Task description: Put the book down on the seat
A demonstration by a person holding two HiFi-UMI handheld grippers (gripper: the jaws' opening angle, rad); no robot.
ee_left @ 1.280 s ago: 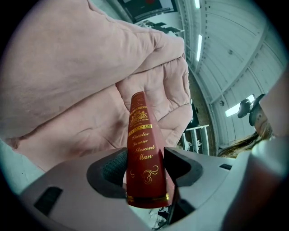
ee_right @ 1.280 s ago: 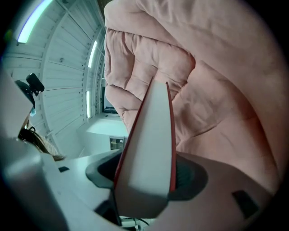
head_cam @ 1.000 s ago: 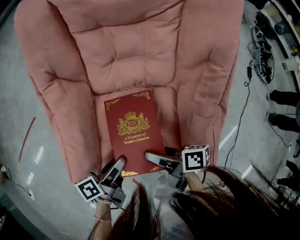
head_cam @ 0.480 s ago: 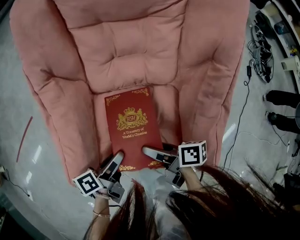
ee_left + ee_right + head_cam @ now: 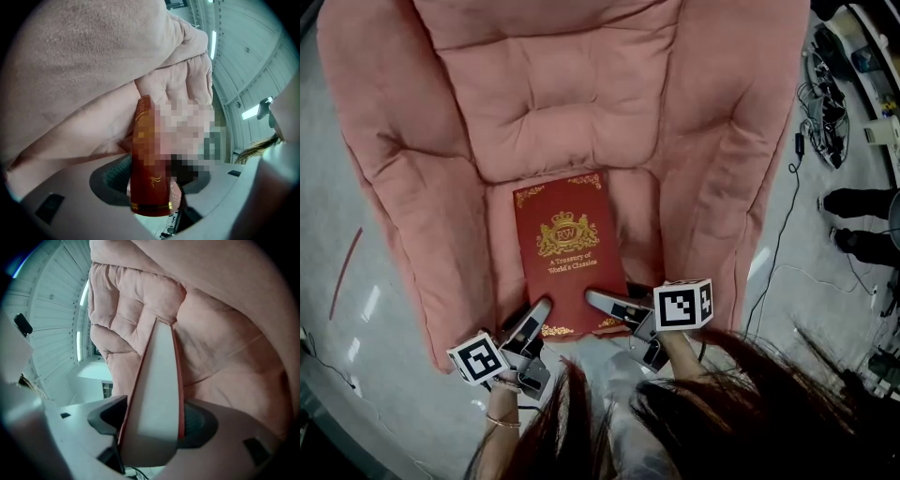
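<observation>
Head view: the red hardback book point(image 5: 567, 251) lies cover-up along the seat point(image 5: 636, 225) of the pink armchair point(image 5: 553, 94), its far end towards the seat's back and its near end at the seat's front. The left gripper point(image 5: 538, 313) has the near-left corner and the right gripper point(image 5: 598, 302) the near-right corner, both reaching in over the seat's front. From above I cannot tell whether the book's weight rests on the seat, though it looks very close. The near end sits right at the seat's front, so if it is let go overhanging, the book could tip or slide off onto the floor point(image 5: 356, 281)

Left gripper view: the jaws are clamped on the book at its spine, with the armchair's padding just behind. If this side holds on while the other lets go, the book would likely twist about this corner and land skewed on the seat

Right gripper view: the book's page edge stands between the jaws, and the pads point(image 5: 201, 425) lie against both covers. These jaws have just been opening, so the grip is probably loosening. A pad dragging on a cover as the gripper backs away from the seat could pull the book forward with it
</observation>
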